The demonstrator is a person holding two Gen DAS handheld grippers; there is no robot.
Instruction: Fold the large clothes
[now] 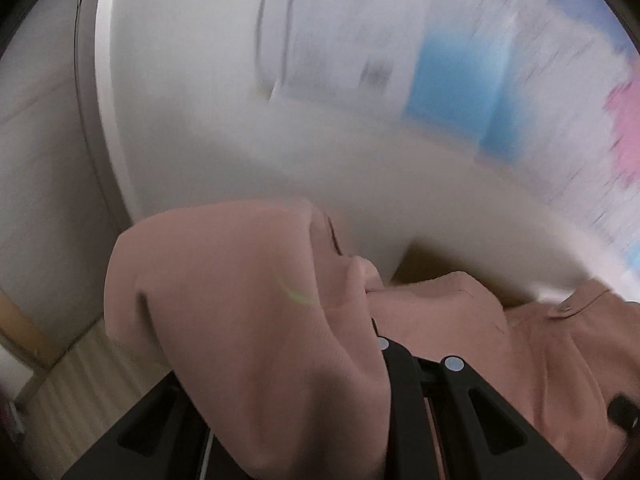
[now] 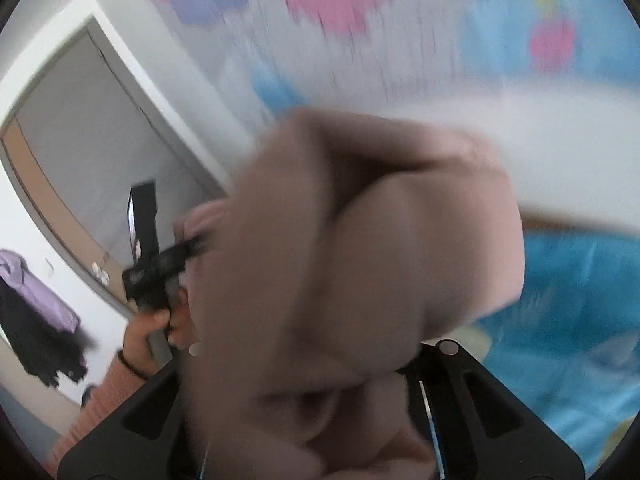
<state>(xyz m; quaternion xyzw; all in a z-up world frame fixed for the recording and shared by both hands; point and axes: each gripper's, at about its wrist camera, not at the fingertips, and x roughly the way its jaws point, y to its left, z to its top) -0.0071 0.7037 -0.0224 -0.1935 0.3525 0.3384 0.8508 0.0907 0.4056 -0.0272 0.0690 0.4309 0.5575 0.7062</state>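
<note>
Dusty-pink soft fabric garment (image 1: 248, 320): bunched, held aloft before a blurred colourful wall (image 1: 500, 80). Left gripper (image 1: 416, 354): jaws nearly closed, pinching the cloth. Right gripper (image 2: 320, 350): likewise clamped, draped in folds.

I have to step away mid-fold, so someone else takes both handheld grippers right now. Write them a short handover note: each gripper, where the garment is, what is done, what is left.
Left gripper: shut on the dusty-pink soft fabric garment, which drapes over its left finger.
Right gripper: shut on the same garment, bunched over its fingers and hiding the tips.
Garment: lifted, hanging between both grippers above the bright patterned bedcover. The right wrist view also shows the left gripper in the person's hand.
Done: both grips taken.
Left: no neat fold visible yet; lay it flat and fold.
</note>
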